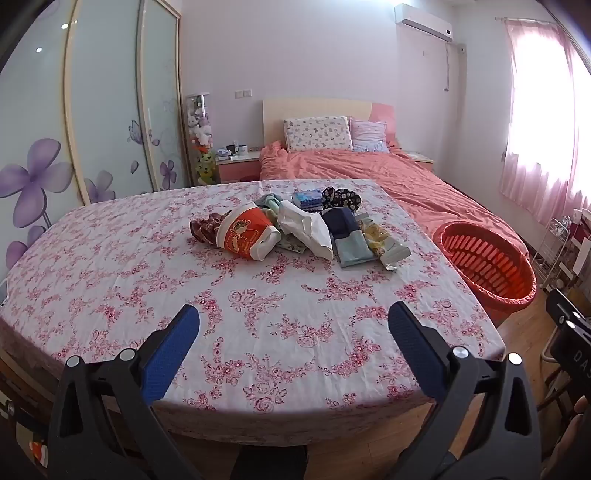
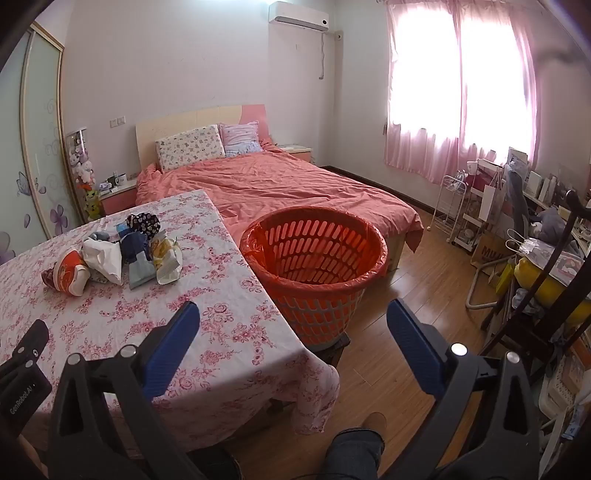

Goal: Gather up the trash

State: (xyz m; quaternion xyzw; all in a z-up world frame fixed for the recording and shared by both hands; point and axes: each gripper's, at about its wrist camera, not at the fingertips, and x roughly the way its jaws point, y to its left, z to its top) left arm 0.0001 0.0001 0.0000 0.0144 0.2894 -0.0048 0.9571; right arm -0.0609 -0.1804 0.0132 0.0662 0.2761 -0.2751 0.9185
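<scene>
Both tongs spread wide, holding nothing, above the near edge of the surface.
Left tongs (image 1: 293,325) face the trash pile (image 1: 299,229) toward the far edge of the surface (image 1: 147,258); right view: right tongs (image 2: 293,325) hang past the surface's right edge, before the orange basket (image 2: 314,258) on the floor (image 2: 424,288).

One table (image 1: 110,258) covered by one floral tablecloth (image 2: 207,280). One heap of trash on it, roughly eight to ten pieces; overlap prevents an exact count. Countable within it: one orange paper cup (image 1: 246,233), one white crumpled bag (image 1: 308,230), one yellow snack wrapper (image 1: 384,242), one dark floral pouch (image 1: 341,197). One orange slotted basket (image 2: 314,295) with one liner. One bed (image 2: 295,184), two pillows (image 2: 190,151). One air conditioner (image 2: 299,13). Two nightstands (image 1: 236,166). Two mugs (image 1: 238,148).
</scene>
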